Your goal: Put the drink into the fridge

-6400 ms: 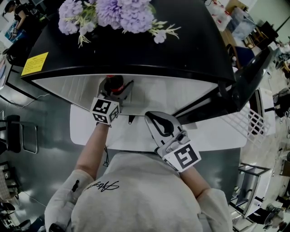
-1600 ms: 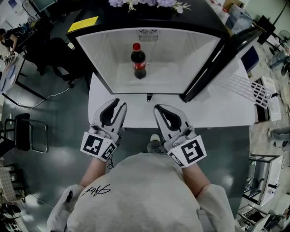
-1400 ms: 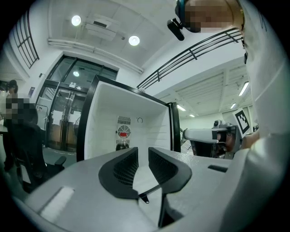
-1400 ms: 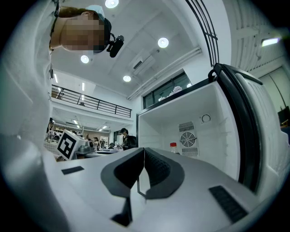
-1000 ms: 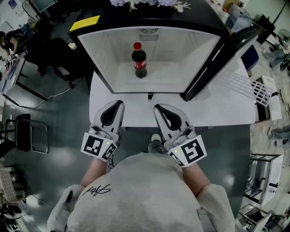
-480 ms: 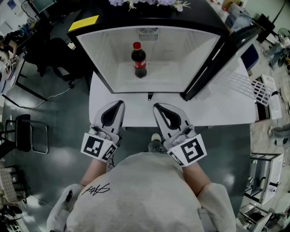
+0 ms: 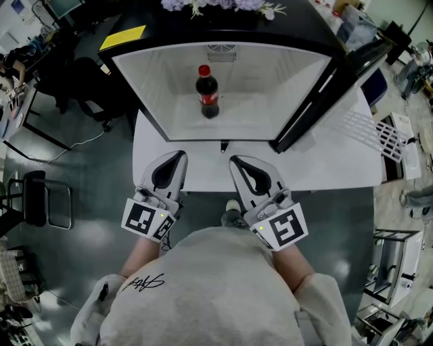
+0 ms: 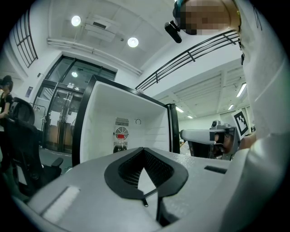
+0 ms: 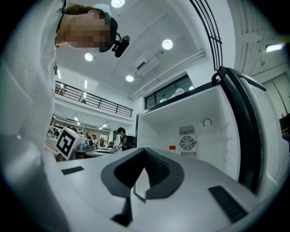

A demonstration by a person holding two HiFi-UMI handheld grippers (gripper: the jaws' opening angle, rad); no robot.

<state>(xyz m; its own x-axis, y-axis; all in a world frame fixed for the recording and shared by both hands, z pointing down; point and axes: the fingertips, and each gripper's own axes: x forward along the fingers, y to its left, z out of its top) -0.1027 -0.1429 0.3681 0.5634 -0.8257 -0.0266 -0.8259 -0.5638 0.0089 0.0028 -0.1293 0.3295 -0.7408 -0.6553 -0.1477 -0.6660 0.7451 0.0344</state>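
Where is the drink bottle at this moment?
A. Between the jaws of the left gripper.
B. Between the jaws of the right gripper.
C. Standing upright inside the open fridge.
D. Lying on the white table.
C: the bottle stands upright inside the fridge, while the left gripper and right gripper are shut and empty outside it.

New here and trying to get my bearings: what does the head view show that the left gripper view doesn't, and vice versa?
Only the head view: flowers and a yellow sticker on top of the fridge, and the white table. Only the left gripper view: ceiling lights and tall glass doors. Both: the open fridge, the drink bottle standing inside it, and the right gripper.
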